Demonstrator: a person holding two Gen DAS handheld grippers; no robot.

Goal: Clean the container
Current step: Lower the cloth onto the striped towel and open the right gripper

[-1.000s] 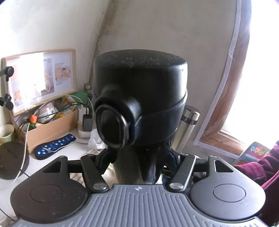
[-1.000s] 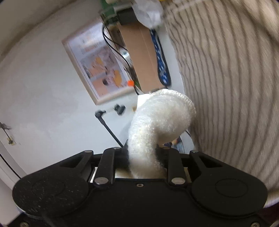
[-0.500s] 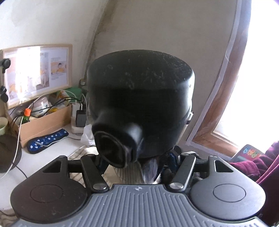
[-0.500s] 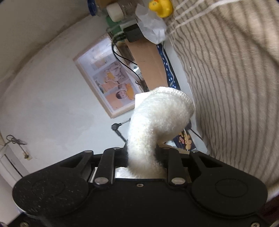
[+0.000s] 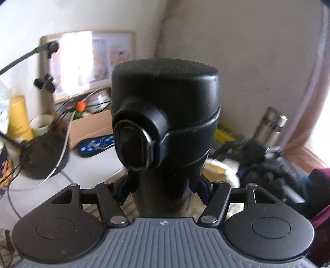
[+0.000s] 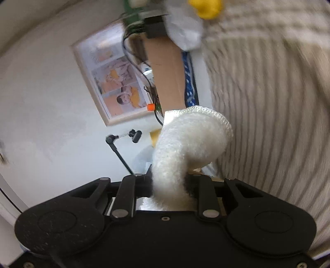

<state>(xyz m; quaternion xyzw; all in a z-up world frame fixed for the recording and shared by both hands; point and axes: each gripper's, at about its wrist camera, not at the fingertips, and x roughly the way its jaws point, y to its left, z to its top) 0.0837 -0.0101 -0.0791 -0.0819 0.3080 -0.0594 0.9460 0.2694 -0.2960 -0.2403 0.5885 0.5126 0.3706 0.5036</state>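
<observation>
A: Container (image 5: 165,115): where, relative to the claw?
B: Dead centre of the left wrist view, rising straight out of the left gripper (image 5: 164,185). Black, domed lid up, oval spout facing the lens. Body runs down between the fingers.
A: Grip?
B: Jaws drawn in narrow, clamped on the lower body, both sides in contact.
A: Right side?
B: Right gripper (image 6: 171,185) pinched nearly closed on a white fluffy cloth (image 6: 185,148). Cloth curls up and over from the jaws. That view is rolled sideways; striped fabric (image 6: 268,123) fills its right half, blurred.
A: Is the cloth touching the container?
B: Can't tell. The container isn't in the right view.
A: Surroundings?
B: Framed poster (image 5: 90,61) against the wall, cardboard box (image 5: 90,127) below it, blue dotted pad (image 5: 97,144) in front. Yellow cup stack (image 5: 18,117) far left, black lamp base (image 5: 45,156) with cables. Steel flask (image 5: 270,123) right. A gloved hand (image 5: 266,181) low right, beside a maroon sleeve (image 5: 319,177). Yellow duck (image 6: 206,8) at the top edge of the right view.
</observation>
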